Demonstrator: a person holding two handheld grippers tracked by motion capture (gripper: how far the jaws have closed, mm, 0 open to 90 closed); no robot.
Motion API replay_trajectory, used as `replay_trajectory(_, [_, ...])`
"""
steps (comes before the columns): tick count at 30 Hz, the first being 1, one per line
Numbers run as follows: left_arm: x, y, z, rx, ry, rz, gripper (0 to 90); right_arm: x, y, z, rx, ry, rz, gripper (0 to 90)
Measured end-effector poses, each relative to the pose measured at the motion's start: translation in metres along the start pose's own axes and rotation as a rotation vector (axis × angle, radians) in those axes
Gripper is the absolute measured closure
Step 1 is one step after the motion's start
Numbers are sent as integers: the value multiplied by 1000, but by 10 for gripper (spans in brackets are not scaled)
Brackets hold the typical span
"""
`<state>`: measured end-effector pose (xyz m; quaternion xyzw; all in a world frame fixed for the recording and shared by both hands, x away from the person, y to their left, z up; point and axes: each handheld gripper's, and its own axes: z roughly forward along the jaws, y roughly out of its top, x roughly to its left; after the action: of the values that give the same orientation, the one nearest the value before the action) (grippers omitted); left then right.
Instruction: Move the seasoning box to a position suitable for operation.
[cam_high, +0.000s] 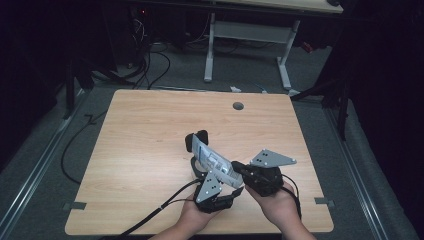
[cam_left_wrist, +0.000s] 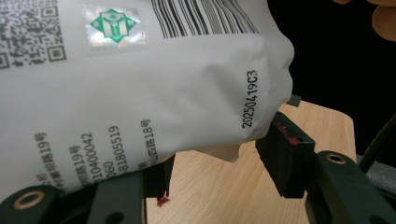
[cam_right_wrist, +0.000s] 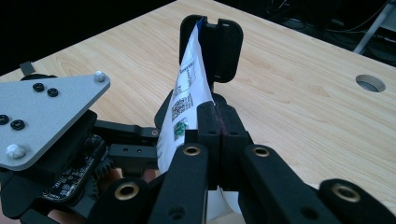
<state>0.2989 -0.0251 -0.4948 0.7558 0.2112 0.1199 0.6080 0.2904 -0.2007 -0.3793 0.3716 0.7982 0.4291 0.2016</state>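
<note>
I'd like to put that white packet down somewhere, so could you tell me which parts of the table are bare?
The table is bare between its left edge and the packet, and from the packet back to the round hole. It is crowded near the front edge, where the left gripper and right gripper meet.

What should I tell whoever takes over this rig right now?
Left gripper: jaws closed on the white pouch, across its body.
Right gripper: jaws shut, seemingly pinching the pouch's near edge.
Pouch: held above the table, far end in the black clamp.
Done: both grips set.
Left: probably freeing or opening the pouch; nothing is torn yet.
</note>
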Motion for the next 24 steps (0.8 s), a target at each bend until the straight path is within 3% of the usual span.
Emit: replay_trajectory(24, [-1,5,1,-14,-3,8,493,2,5,-3,-2,-6,-11,900])
